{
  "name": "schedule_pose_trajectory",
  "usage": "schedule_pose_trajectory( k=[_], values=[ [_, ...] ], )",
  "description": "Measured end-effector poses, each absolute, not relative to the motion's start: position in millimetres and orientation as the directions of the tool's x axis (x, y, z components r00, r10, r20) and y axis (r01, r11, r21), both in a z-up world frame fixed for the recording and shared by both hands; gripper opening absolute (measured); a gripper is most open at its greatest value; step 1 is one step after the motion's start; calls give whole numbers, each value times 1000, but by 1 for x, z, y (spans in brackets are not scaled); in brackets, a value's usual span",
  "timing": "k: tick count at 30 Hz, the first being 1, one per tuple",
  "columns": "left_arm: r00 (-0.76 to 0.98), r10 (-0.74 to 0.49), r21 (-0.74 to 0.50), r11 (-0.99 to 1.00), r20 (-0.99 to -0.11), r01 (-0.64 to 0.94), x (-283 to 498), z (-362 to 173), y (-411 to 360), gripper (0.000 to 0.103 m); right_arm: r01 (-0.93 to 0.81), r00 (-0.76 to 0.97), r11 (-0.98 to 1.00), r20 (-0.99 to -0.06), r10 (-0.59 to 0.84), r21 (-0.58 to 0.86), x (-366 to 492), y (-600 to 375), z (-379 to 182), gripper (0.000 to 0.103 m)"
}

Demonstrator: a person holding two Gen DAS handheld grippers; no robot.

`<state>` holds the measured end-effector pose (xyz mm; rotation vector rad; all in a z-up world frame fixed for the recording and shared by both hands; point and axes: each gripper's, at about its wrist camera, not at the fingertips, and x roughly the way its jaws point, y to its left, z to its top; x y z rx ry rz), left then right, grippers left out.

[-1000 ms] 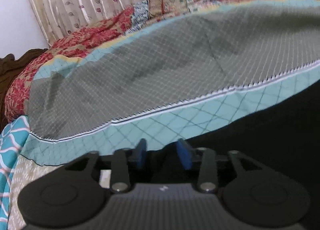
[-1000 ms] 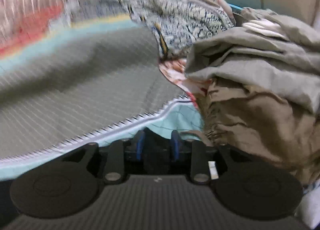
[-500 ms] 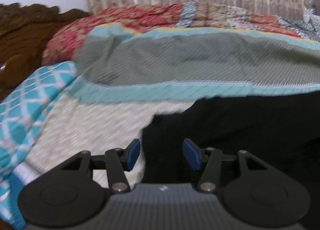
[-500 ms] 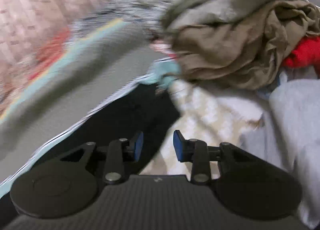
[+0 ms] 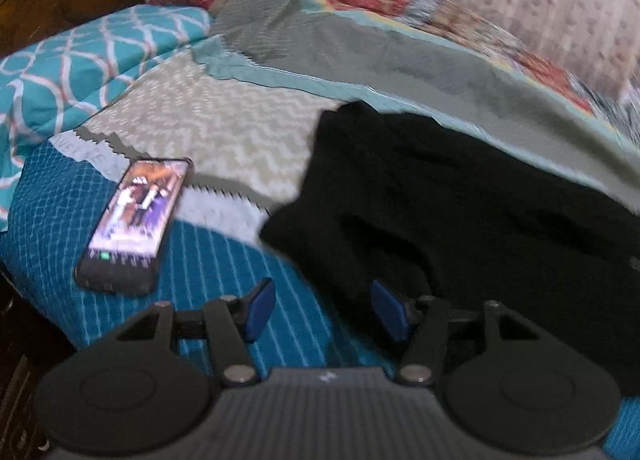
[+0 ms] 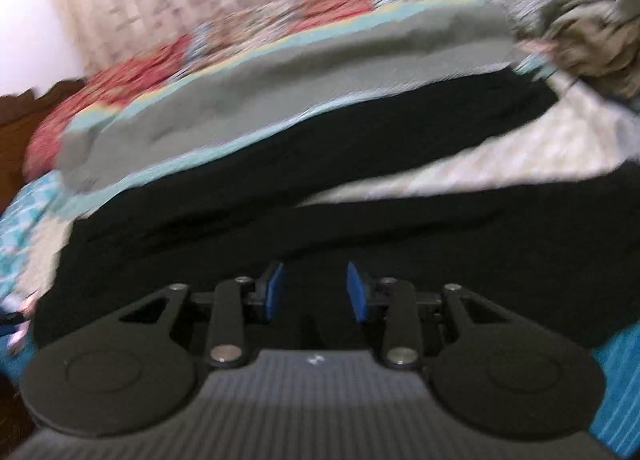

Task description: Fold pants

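Observation:
Black pants lie spread across the bed, their near left corner just ahead of my left gripper. That gripper hangs over the corner's edge and the blue striped sheet; its jaws are opening and nothing is between the blue pads. In the right wrist view the pants stretch from left to upper right, split into two legs on the right. My right gripper hovers above the black cloth; its jaws are opening too, with nothing pinched between them.
A phone with a lit screen lies on the sheet to the left. A grey and teal quilt runs behind the pants. A teal patterned pillow sits far left. Crumpled beige clothes are piled at the upper right.
Both views have swung from the quilt and clothes pile onto the pants. The left gripper moved left to the pants' corner, bringing the phone into sight. Both pairs of jaws stand wider.

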<state>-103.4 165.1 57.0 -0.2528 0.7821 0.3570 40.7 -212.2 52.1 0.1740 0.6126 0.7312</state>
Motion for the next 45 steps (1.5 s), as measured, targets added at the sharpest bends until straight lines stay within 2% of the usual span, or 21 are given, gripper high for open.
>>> schedule_pose_trajectory(
  k=[2, 6, 12, 17, 21, 26, 27, 30, 33, 37, 41, 43, 45],
  values=[
    [654, 189, -92, 924, -733, -371, -108, 51, 157, 55, -606, 515, 703, -490, 703, 373, 29, -200, 47, 39],
    [686, 144, -130, 934, -714, -332, -120, 54, 151, 55, -671, 493, 682, -512, 704, 291, 2, -173, 46, 39],
    [768, 108, -189, 939, -631, -287, -123, 78, 150, 55, -685, 490, 672, -504, 711, 281, -1, -154, 55, 40],
    [830, 13, -223, 961, -557, -164, -113, 92, 133, 55, -671, 483, 679, -521, 704, 296, -6, -152, 44, 40],
    [815, -35, -195, 976, -578, -96, -97, 77, 118, 55, -667, 484, 684, -526, 699, 295, -13, -153, 42, 40],
    [640, 71, -73, 978, -765, -196, -75, 31, 124, 45, -659, 490, 692, -530, 692, 294, -15, -157, 40, 40],
    [627, 41, -111, 973, -778, -202, -80, 23, 132, 45, -656, 492, 694, -530, 691, 295, -15, -158, 40, 40],
    [682, -21, -207, 959, -731, -192, -103, 34, 145, 43, -648, 495, 700, -533, 687, 300, -15, -159, 39, 40],
    [722, -12, -237, 948, -692, -211, -117, 47, 154, 53, -640, 497, 703, -532, 686, 310, -13, -160, 38, 40],
    [771, -14, -286, 933, -637, -219, -121, 65, 162, 53, -641, 489, 698, -530, 692, 320, -12, -156, 37, 41],
    [783, 31, -272, 929, -622, -252, -110, 72, 171, 54, -660, 476, 687, -538, 696, 304, -16, -151, 37, 41],
    [777, 77, -262, 917, -625, -302, -99, 72, 186, 62, -665, 476, 686, -540, 694, 296, -17, -151, 37, 41],
    [759, 122, -261, 894, -640, -364, -89, 72, 204, 64, -663, 478, 688, -541, 692, 294, -18, -153, 37, 41]
  ],
)
